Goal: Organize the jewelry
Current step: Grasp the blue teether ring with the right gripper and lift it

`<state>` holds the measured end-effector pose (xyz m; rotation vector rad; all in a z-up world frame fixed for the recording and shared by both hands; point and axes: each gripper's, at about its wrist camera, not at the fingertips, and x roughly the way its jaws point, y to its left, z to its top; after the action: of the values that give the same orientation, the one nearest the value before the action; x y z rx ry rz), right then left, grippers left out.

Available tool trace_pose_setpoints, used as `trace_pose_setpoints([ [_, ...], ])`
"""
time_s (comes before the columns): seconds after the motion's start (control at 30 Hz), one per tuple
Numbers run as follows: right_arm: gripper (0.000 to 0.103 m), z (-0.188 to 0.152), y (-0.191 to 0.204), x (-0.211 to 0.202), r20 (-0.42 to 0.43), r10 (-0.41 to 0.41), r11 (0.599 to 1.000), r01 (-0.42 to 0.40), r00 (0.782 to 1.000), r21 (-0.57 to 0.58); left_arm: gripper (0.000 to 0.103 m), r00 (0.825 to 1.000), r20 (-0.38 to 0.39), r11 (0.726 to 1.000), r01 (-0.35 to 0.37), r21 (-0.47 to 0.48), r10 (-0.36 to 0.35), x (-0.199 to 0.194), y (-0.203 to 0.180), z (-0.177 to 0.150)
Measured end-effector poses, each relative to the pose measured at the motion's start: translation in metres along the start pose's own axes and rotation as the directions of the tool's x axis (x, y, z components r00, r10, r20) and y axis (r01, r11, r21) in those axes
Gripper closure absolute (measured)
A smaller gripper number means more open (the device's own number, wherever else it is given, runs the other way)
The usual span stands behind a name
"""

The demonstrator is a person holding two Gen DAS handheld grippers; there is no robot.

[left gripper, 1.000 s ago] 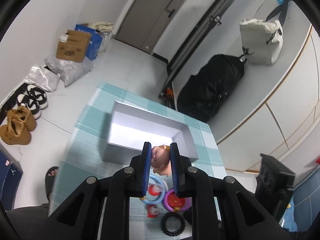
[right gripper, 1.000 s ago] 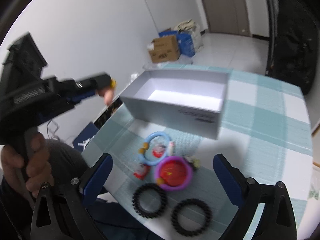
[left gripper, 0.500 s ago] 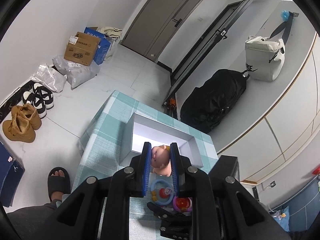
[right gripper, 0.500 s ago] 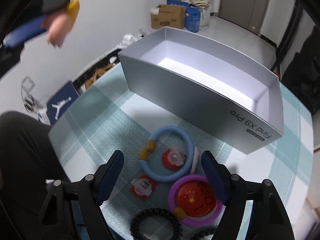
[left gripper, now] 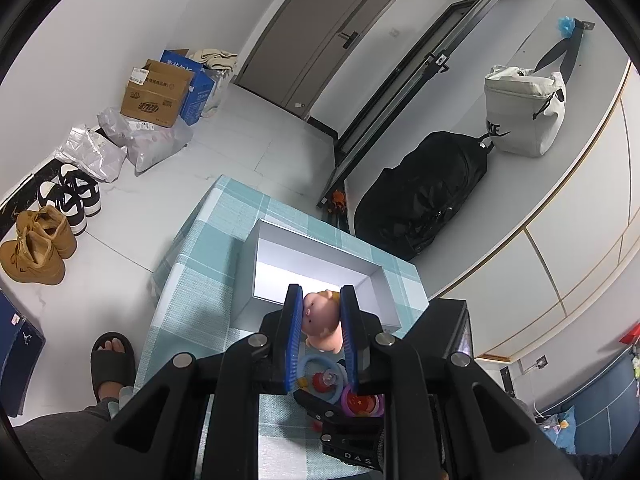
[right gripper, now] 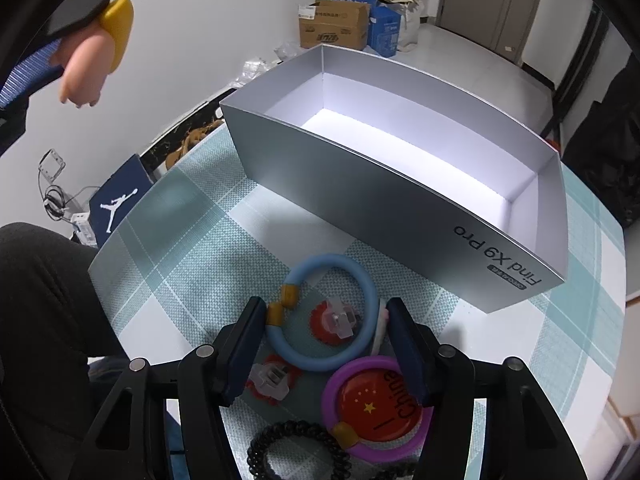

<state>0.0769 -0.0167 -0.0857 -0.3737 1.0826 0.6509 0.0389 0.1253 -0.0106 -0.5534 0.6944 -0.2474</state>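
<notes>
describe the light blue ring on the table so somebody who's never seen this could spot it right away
Find the open grey box on the checked tablecloth; the light blue ring lies flat in front of it, between the right gripper's closing jaws. Unlike the purple ring beside it, it has two yellow beads and encircles a red clip.

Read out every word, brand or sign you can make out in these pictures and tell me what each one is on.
"Find X9 Pro": side wall of the grey box.
"China": red badge inside the purple ring.
"DAS": black body of the right gripper.
Nike lettering, partly hidden: white bag.
Jumpman logo: blue bag.
Cardboard box print: too small to read.
</notes>
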Motion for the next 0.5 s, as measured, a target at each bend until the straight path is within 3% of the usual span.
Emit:
trace_pose_setpoints([
  [0.23,0.042,-0.004,-0.007,-0.022,0.090,0.041,0.999,-0.043,0.995,0.019,0.089,1.000,-0.005,1.000,-0.005,0.000,0.005,0.002,-0.002,-0.001],
  [0.5,0.042,-0.009,-0.024,-0.059,0.210,0.120,0.989,-0.134,0.970,0.054,0.090,1.000,-0.022,1.000,-0.012,-0.018,0.012,0.009,-0.002,-0.002],
])
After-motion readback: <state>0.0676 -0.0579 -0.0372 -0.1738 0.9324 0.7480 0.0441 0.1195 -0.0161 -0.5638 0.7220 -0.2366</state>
